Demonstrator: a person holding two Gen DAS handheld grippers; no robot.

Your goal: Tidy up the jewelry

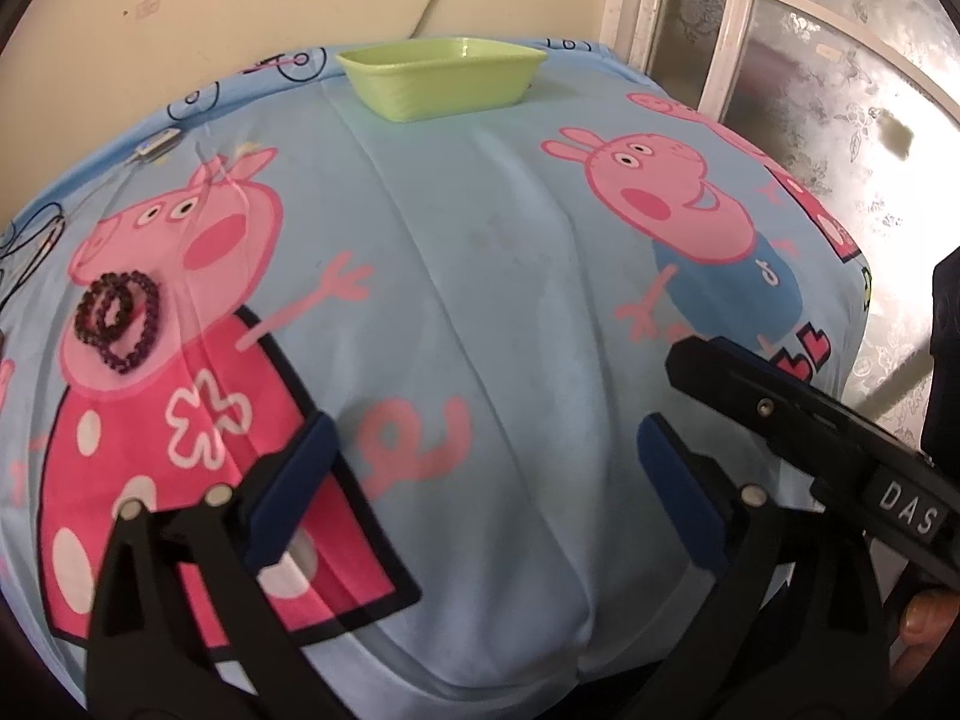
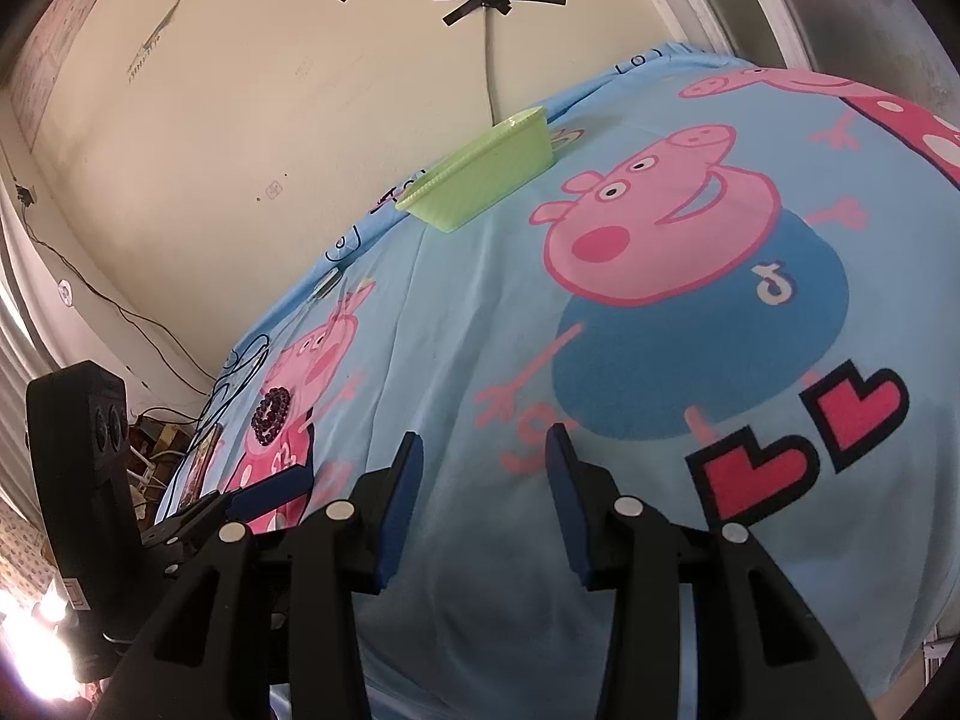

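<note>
Nothing sorted yet, as far as the views show; the dark beaded bracelets (image 1: 117, 321) lie in a loose overlapping heap on the cartoon-print cloth (image 1: 480, 276), at about 9 o'clock in the left wrist view, on the pink pig's face; in the right wrist view the same heap (image 2: 273, 414) sits at about 8 o'clock, small and partly blurred, so an exact bead or strand count can't be told.

Green tray (image 1: 441, 78) at 12 o'clock in the left view, at the far edge of the cloth near the wall; well apart from the bracelets; its inside is barely visible from this angle, so I cannot tell whether anything is in it; in the right view the tray (image 2: 480, 174) is at about 12 o'clock, seen from the side, inside hidden.

Left gripper (image 1: 480, 480) spread wide, nothing between the blue pads, hovering over the near middle of the cloth; bracelets up and left of it, at 10 o'clock from the tips, not touching.

Right gripper (image 2: 483, 480) also spread, narrower gap, holding nothing; over the near cloth by the blue-shirted pig.

Judgement: task looks at its start; likely left to do: reach the bracelets, pinch them, carry them across to the tray; the tangled strands may come up together or snag.
</note>
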